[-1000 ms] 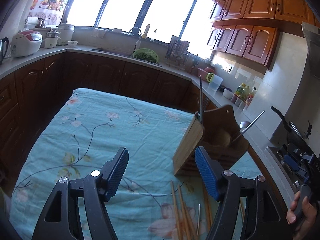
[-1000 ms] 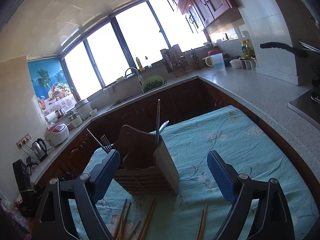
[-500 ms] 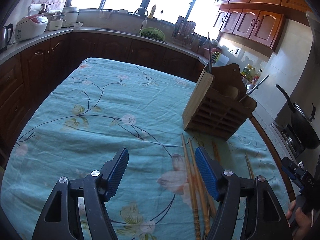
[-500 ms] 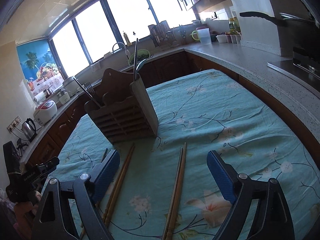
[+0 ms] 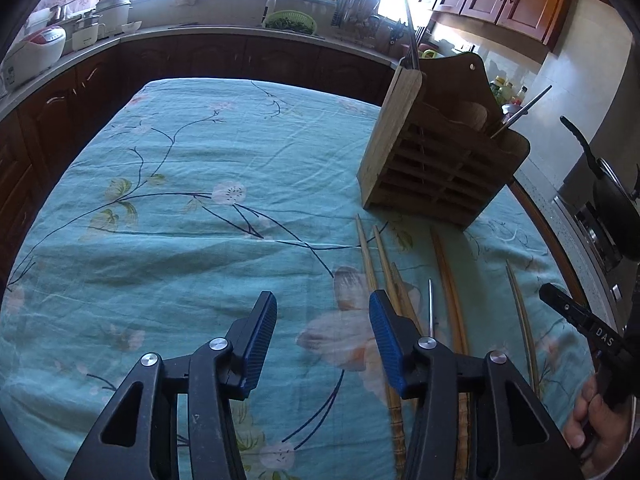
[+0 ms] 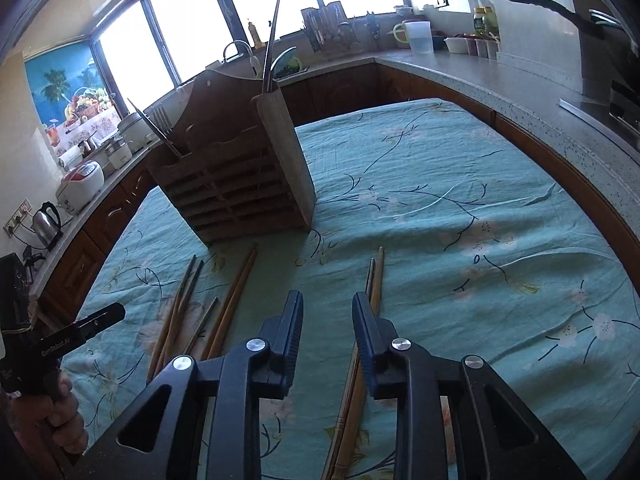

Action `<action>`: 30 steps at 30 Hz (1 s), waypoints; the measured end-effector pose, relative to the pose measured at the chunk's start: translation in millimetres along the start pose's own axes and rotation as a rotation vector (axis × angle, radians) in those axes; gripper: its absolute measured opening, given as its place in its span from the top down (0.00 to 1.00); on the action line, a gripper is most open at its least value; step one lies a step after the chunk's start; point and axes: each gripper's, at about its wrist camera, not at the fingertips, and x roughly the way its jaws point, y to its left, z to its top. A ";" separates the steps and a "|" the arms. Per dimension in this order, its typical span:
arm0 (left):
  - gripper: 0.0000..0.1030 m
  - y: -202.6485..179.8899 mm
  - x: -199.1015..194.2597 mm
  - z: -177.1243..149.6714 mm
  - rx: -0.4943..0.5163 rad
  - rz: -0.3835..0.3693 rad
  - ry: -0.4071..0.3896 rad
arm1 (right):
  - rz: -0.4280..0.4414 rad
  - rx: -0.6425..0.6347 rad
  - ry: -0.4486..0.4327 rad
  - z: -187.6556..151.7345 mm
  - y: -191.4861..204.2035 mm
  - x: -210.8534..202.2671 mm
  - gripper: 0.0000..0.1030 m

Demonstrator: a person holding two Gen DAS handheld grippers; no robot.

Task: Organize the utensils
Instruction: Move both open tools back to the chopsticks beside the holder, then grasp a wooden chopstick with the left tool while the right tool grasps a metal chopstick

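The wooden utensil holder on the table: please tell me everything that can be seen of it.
The wooden utensil holder is a brown box with a slatted front, plain side boards and a taller curved back panel with a small hole. It stands upright on the floral teal tablecloth. A few utensils stick up from its compartments, among them dark chopsticks and a fork. Loose chopsticks lie before it, apparently not touching. Neither tool touches it.

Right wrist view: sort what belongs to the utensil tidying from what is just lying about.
Part of the job:
- wooden utensil holder, upright on the cloth
- loose chopsticks lying in front of it
- chopstick pair beside the right gripper

Just lying about:
- kettle
- rice cooker
- clear jug
- floral tablecloth
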 end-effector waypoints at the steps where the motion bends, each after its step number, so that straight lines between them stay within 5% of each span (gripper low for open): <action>1: 0.55 -1.5 2.9 3.1 0.007 0.002 0.005 | -0.003 -0.001 0.010 0.8 -0.4 3.7 0.76; 30: 0.74 -44.7 113.9 55.5 0.188 0.053 0.115 | -0.070 -0.062 0.127 20.0 -5.2 60.7 0.79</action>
